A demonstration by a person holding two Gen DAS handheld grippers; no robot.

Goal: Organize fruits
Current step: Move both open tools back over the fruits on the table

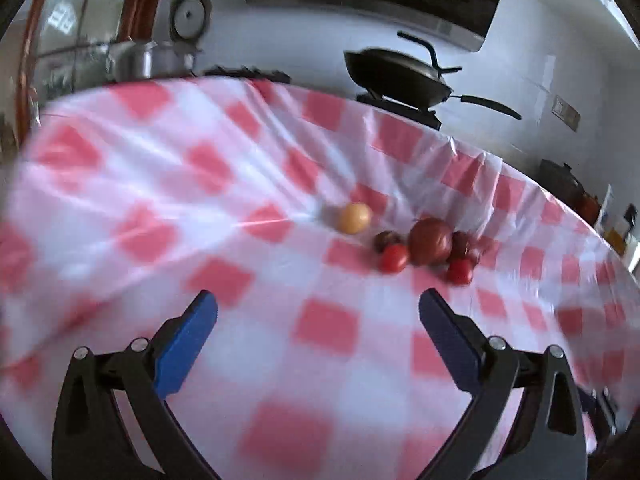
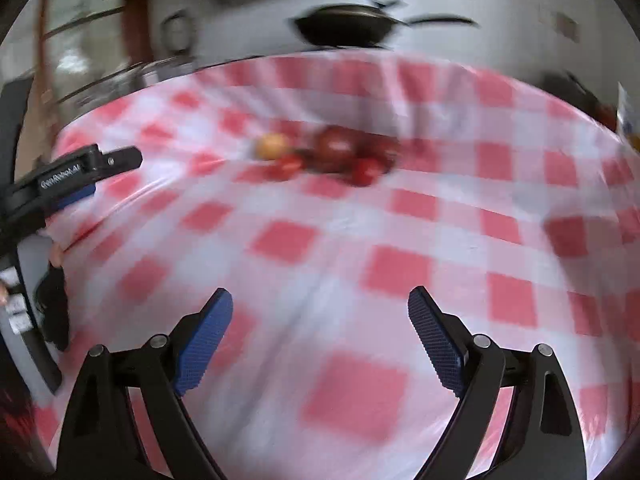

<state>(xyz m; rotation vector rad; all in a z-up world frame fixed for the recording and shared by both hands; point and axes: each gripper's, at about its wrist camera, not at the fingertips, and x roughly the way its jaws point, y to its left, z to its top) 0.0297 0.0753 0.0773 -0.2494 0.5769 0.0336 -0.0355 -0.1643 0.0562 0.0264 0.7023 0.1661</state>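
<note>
Fruits lay clustered toward the counter's (image 1: 280, 360) far edge: 1 yellow fruit (image 1: 354, 218), 1 large red fruit (image 1: 430, 240), several smaller ones, count unclear. Both grippers' fingers (image 1: 188, 344) (image 2: 206, 340) stood wide, empty.

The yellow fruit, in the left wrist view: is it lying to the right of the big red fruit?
No, the yellow fruit lies to the left of the big red fruit, at the left end of the cluster.

Fruits (image 1: 424, 244) cluster on the table (image 1: 160, 200), apparently touching, before the wok (image 1: 400, 76).
</note>
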